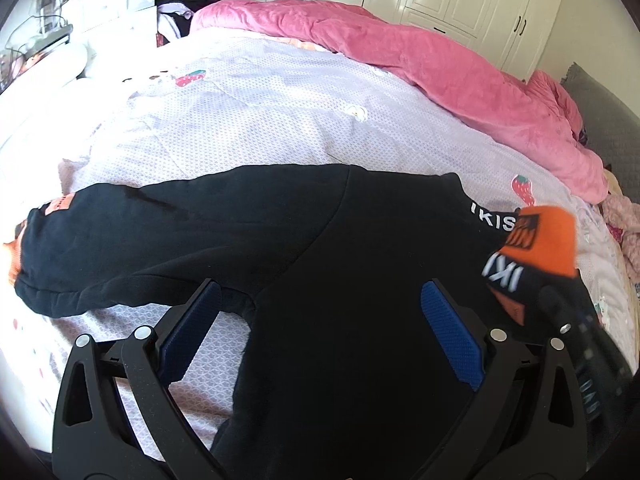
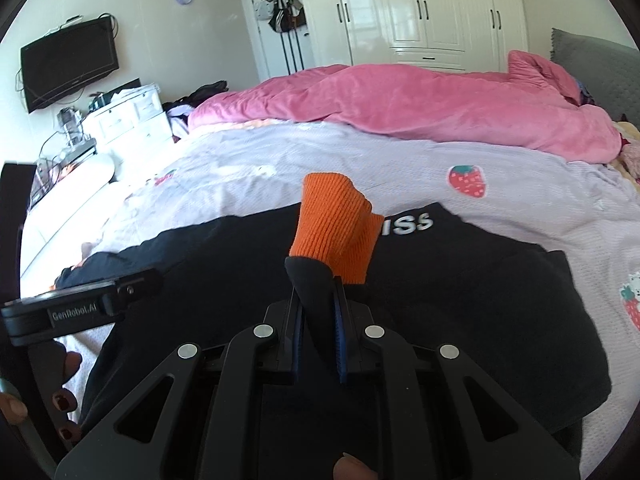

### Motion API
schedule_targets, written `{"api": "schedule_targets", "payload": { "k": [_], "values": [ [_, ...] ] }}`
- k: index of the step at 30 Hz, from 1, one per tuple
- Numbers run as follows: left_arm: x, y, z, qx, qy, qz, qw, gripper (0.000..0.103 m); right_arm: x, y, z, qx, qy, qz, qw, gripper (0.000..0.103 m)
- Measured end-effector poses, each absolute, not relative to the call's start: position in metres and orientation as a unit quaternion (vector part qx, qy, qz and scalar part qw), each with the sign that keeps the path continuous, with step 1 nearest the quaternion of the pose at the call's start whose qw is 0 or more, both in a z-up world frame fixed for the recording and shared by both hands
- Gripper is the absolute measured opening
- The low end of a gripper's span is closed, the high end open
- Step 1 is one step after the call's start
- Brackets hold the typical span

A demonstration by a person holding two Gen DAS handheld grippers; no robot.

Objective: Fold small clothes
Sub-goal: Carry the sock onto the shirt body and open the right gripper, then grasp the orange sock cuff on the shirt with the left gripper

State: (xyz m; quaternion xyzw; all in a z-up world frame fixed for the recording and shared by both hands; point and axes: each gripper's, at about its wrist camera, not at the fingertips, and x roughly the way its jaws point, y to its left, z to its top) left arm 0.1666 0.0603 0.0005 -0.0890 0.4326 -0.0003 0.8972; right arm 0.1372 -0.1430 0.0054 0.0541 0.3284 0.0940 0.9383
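A small black sweatshirt [image 1: 320, 240] [image 2: 460, 280] with white lettering lies flat on the lilac bedsheet [image 1: 260, 120]. One sleeve [image 1: 120, 240] stretches out to the left in the left wrist view. My right gripper [image 2: 318, 292] [image 1: 560, 312] is shut on the other sleeve just behind its orange cuff [image 2: 332, 216] [image 1: 548, 236] and holds it up over the sweatshirt's body. My left gripper [image 1: 320, 292] [image 2: 136, 282] hovers open over the body near the armpit, with nothing between its blue pads [image 1: 452, 340].
A pink quilt [image 1: 460, 68] [image 2: 400, 108] is bunched along the far side of the bed. White wardrobes [image 2: 420, 8], a white dresser [image 2: 124, 120] and a wall television [image 2: 68, 64] stand beyond. A grey headboard [image 2: 592, 64] is at the right. A hand [image 2: 66, 400] shows at lower left.
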Motion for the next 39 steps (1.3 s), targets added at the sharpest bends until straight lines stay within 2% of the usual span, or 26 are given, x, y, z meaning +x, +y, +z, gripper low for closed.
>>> {"api": "schedule_targets", "payload": {
  "k": [6, 11, 16, 19, 25, 33, 39],
  "values": [
    [0.165, 0.065, 0.002, -0.094, 0.429, 0.0, 0.898, 0.094, 0.137, -0.132, -0.006, 0.056, 0.346, 0.116, 0.929, 0.016],
    [0.166, 0.066, 0.0, -0.099, 0.433, -0.005, 0.896, 0.094, 0.128, -0.139, 0.0, 0.074, 0.344, 0.147, 0.924, 0.032],
    [0.167, 0.064, -0.002, -0.097, 0.436, -0.012, 0.895, 0.094, 0.11, -0.151, 0.016, 0.079, 0.336, 0.165, 0.924, 0.033],
    [0.166, 0.059, -0.004, -0.09, 0.438, -0.021, 0.894, 0.094, 0.103, -0.168, 0.024, 0.086, 0.325, 0.152, 0.929, 0.044],
    [0.163, 0.041, -0.011, -0.091, 0.445, -0.06, 0.889, 0.094, 0.1, -0.206, 0.031, 0.093, 0.319, 0.1, 0.938, 0.048],
    [0.157, 0.008, -0.021, -0.064, 0.461, -0.084, 0.881, 0.094, 0.098, -0.237, 0.024, 0.121, 0.323, 0.068, 0.936, 0.049],
    [0.162, -0.006, -0.028, -0.089, 0.468, -0.111, 0.872, 0.094, 0.096, -0.257, 0.017, 0.142, 0.33, 0.047, 0.932, 0.049]
  ]
}}
